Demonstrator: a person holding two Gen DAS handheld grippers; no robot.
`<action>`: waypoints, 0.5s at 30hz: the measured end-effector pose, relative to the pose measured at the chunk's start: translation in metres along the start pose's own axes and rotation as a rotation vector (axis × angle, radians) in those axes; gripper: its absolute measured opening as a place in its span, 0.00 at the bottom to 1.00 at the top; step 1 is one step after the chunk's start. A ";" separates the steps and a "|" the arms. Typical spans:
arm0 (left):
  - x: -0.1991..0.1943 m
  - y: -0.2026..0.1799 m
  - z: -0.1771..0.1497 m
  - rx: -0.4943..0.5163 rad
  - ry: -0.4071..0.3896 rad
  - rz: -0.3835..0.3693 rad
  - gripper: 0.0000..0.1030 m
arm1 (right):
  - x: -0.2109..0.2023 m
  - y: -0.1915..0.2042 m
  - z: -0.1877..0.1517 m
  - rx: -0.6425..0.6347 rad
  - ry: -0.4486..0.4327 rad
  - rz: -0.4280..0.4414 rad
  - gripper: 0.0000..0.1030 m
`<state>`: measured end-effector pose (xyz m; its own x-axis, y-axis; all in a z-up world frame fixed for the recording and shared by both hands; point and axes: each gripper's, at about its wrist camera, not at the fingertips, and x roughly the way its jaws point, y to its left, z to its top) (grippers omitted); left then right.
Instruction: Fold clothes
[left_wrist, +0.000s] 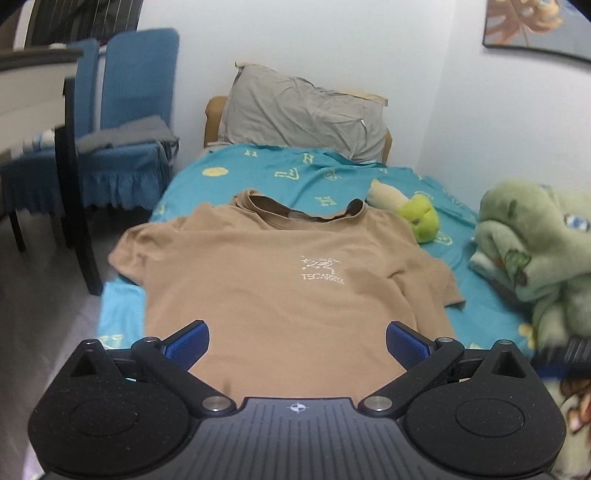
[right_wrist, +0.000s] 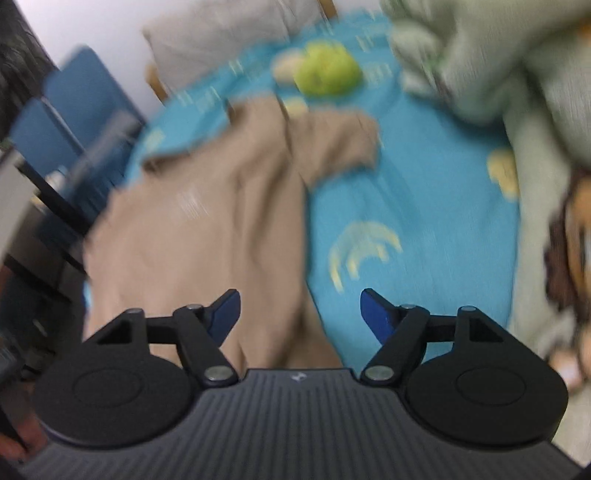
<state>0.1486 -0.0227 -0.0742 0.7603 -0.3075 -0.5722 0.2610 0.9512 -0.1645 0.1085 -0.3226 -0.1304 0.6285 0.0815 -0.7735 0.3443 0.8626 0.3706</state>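
Note:
A tan T-shirt (left_wrist: 280, 280) with a white chest logo lies face up and spread flat on a bed with a teal sheet (left_wrist: 295, 173), collar at the far end. My left gripper (left_wrist: 297, 341) is open and empty over the shirt's near hem. In the blurred right wrist view the same shirt (right_wrist: 207, 229) lies to the left, its right sleeve spread onto the sheet. My right gripper (right_wrist: 300, 314) is open and empty above the shirt's right edge and the sheet (right_wrist: 406, 192).
A grey pillow (left_wrist: 295, 110) leans at the head of the bed. A yellow-green plush toy (left_wrist: 417, 214) lies beside the collar. A green fleece blanket (left_wrist: 535, 243) is piled on the right. Blue chairs (left_wrist: 125, 125) and a dark table leg (left_wrist: 79, 192) stand left of the bed.

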 end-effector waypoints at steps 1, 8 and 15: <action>0.000 0.002 0.001 -0.008 -0.005 -0.005 1.00 | 0.005 -0.002 -0.006 0.024 0.030 -0.011 0.72; -0.005 0.019 0.006 -0.071 -0.033 -0.031 1.00 | 0.010 0.031 -0.032 -0.107 0.084 0.006 0.68; -0.017 0.030 0.003 -0.077 -0.021 0.021 1.00 | 0.017 0.028 -0.036 -0.120 0.099 -0.173 0.20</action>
<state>0.1457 0.0108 -0.0668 0.7778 -0.2871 -0.5592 0.1989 0.9563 -0.2143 0.1040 -0.2787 -0.1517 0.4938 -0.0288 -0.8691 0.3513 0.9209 0.1691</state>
